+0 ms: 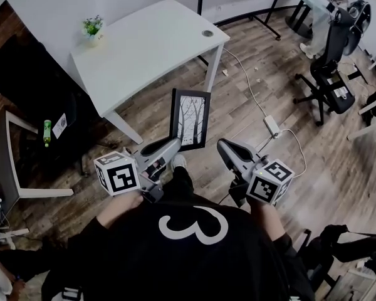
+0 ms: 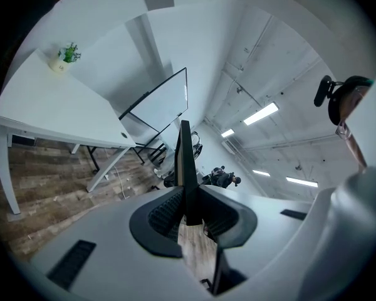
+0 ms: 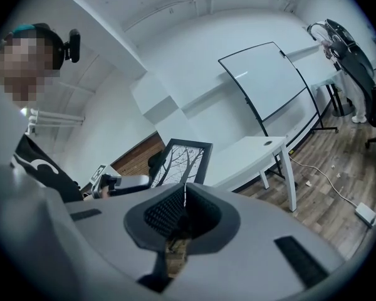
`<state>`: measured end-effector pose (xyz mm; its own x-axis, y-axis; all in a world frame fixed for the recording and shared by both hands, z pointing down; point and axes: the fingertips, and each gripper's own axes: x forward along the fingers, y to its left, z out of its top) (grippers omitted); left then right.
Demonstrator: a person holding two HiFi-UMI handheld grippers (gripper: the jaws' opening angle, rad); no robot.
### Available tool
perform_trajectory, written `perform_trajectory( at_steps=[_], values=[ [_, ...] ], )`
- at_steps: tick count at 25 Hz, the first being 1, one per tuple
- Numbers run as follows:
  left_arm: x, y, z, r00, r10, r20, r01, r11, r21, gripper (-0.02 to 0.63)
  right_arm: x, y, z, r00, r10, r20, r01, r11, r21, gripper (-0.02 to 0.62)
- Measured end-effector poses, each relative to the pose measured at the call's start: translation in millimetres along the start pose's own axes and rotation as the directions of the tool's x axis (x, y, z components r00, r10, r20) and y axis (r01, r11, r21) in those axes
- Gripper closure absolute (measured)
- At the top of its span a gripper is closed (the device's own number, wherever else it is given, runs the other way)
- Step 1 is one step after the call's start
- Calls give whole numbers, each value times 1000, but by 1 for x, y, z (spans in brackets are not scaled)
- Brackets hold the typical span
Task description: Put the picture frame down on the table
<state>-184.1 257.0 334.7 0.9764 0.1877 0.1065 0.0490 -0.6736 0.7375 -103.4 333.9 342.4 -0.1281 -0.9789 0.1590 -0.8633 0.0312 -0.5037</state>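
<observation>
Left gripper [image 1: 174,145] points nearly level, clamping upright picture frame [image 1: 190,119].

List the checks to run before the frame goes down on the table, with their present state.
1. Left gripper shut on picture frame: ok, pads press its lower edge.
2. Frame upright: ok.
3. Right gripper free: ok, shut, empty.
4. Frame over the table: not ok, it hangs above the floor.
5. Room on table: ok; only a plant at one corner.
6. Stand behind frame: cannot tell.
</observation>
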Motion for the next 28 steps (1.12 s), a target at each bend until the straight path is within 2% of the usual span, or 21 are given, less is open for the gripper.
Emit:
perform_trajectory(
  at_steps=[10,17,22,28],
  values=[
    [47,66,57,1000,18,-12,-18,999,-37,525,71,-62,28,1000,2,-26,-1,999,36,571],
    [75,144,131,1000,26,-9,-27,996,-80,525,164,-112,69,998,-15,-60,17,999,44,571],
    [75,181,162,999,37,29,-34,995,-98,525,211,-129,78,994,-1,-112,4,1000,28,571],
    [60,240,195,994,66,92,-51,986,-159,525,286,-135,98,981,27,-194,-33,999,-30,571]
  ],
)
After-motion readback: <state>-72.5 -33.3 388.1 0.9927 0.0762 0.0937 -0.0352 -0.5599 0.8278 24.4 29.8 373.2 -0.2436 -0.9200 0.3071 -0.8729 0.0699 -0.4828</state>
